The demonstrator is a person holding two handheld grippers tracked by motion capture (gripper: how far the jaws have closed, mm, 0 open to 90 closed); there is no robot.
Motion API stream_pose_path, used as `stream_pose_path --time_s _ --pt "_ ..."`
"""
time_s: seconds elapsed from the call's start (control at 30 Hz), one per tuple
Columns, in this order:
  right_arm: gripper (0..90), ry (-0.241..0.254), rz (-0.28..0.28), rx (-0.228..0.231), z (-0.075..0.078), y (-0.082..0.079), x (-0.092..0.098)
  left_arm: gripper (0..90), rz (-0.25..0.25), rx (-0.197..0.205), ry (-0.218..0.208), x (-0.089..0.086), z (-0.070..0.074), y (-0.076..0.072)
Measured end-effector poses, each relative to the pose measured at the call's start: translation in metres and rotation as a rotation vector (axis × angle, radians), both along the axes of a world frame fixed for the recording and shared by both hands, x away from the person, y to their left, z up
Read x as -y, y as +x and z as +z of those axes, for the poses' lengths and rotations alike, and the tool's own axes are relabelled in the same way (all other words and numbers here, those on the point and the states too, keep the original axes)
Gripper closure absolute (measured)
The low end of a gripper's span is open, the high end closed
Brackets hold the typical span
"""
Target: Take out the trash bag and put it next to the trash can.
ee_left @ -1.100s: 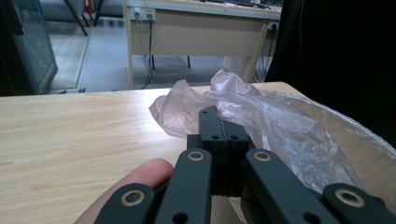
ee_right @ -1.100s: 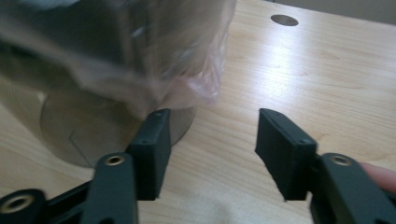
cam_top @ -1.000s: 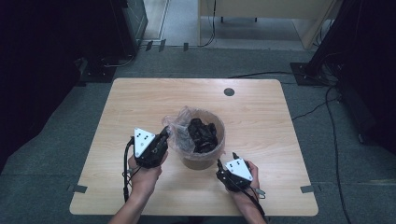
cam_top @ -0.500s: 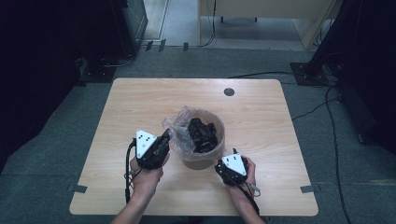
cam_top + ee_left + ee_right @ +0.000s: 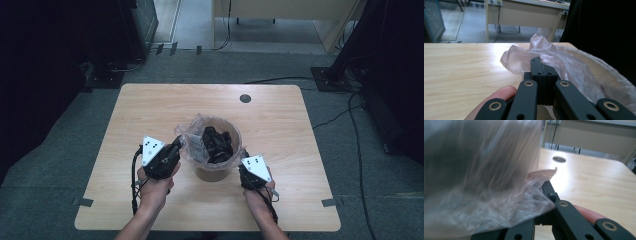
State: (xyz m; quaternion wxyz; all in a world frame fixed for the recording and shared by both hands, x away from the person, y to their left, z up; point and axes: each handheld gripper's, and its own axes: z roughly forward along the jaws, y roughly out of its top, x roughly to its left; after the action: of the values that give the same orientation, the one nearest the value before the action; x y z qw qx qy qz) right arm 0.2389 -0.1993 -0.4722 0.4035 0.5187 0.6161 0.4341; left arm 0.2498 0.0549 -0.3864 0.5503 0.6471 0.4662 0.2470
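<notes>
I see a small bin [image 5: 214, 170] mid-worktop [image 5: 150, 107], lined with a clear plastic bag [image 5: 192, 145] holding dark trash [image 5: 216, 144]. My left gripper [image 5: 175, 148] has its jaws clenched on the bag's left edge. My right gripper [image 5: 244, 159] sits at the right rim, jaws seemingly pinching the liner, though plastic blurs them.

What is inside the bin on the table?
A clear plastic liner lines the bin, with dark crumpled stuff inside it. The liner and that pile cover whatever lies deeper.
</notes>
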Motion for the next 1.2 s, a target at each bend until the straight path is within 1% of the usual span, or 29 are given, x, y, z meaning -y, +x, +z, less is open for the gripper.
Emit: stream_pose_path --time_s 0.07,0.17,0.27,0.37,0.5,0.53,0.6,0.67,0.7,0.73,0.77,0.8,0.83,0.87,0.9,0.93,0.97,1.0,1.03,1.07,1.1,1.2 --pt "90.0 0.017 -0.006 0.021 0.011 0.003 0.004 90.0 -0.019 0.005 -0.007 0.003 0.006 0.000" --pt "90.0 0.024 -0.014 0.062 0.032 0.006 0.008 90.0 -0.050 0.014 -0.005 0.009 0.015 0.000" --pt "90.0 0.007 -0.007 0.100 0.055 0.011 0.009 90.0 -0.068 0.030 0.002 0.016 0.022 0.001" --pt "90.0 -0.004 0.018 0.113 0.076 0.018 0.008 90.0 -0.078 0.036 0.008 0.019 0.029 0.006" --pt "90.0 0.007 0.090 0.123 0.100 0.029 0.002 90.0 -0.101 0.038 0.017 0.024 0.041 0.015" --pt "90.0 0.017 0.110 0.125 0.105 0.032 0.000 90.0 -0.113 0.040 0.018 0.026 0.045 0.016" --pt "90.0 0.027 0.144 0.146 0.117 0.038 -0.006 90.0 -0.143 0.057 0.016 0.032 0.053 0.016" --pt "90.0 0.033 0.180 0.187 0.130 0.040 -0.012 90.0 -0.184 0.069 -0.011 0.035 0.062 0.013" --pt "90.0 0.045 0.197 0.204 0.136 0.039 -0.013 90.0 -0.205 0.074 -0.027 0.034 0.066 0.012" --pt "90.0 0.061 0.214 0.220 0.141 0.037 -0.013 90.0 -0.212 0.079 -0.041 0.031 0.069 0.012" --pt "88.5 0.070 0.224 0.225 0.145 0.036 -0.011 90.0 -0.216 0.078 -0.048 0.028 0.069 0.012" --pt "84.6 0.075 0.233 0.223 0.146 0.035 -0.008 90.0 -0.229 0.065 -0.045 0.024 0.067 0.014" --pt "78.3 0.077 0.243 0.191 0.145 0.034 -0.002 88.1 -0.237 0.057 -0.042 0.020 0.063 0.015" --pt "74.3 0.071 0.247 0.164 0.142 0.035 0.003 83.4 -0.238 0.047 -0.038 0.017 0.058 0.017" --pt "69.3 0.065 0.246 0.132 0.136 0.035 0.009 79.8 -0.240 0.039 -0.039 0.014 0.054 0.017" --pt "64.2 0.066 0.247 0.116 0.131 0.035 0.013 79.7 -0.243 0.025 -0.047 0.012 0.050 0.018" --pt "57.7 0.070 0.244 0.094 0.126 0.034 0.017 79.0 -0.246 0.019 -0.045 0.010 0.045 0.018" --pt "54.5 0.074 0.239 0.068 0.120 0.032 0.021 78.6 -0.246 0.014 -0.046 0.009 0.042 0.018" --pt "50.2 0.067 0.231 0.051 0.114 0.030 0.024 78.6 -0.246 0.011 -0.046 0.008 0.039 0.017" --pt "46.1 0.059 0.216 0.044 0.109 0.028 0.027 78.6 -0.249 0.008 -0.045 0.007 0.037 0.017" --pt "44.3 0.059 0.206 0.040 0.105 0.024 0.030 78.0 -0.249 0.006 -0.042 0.006 0.035 0.016" --pt "41.1 0.074 0.189 0.025 0.095 0.017 0.041 76.9 -0.252 0.004 -0.038 0.006 0.032 0.016"
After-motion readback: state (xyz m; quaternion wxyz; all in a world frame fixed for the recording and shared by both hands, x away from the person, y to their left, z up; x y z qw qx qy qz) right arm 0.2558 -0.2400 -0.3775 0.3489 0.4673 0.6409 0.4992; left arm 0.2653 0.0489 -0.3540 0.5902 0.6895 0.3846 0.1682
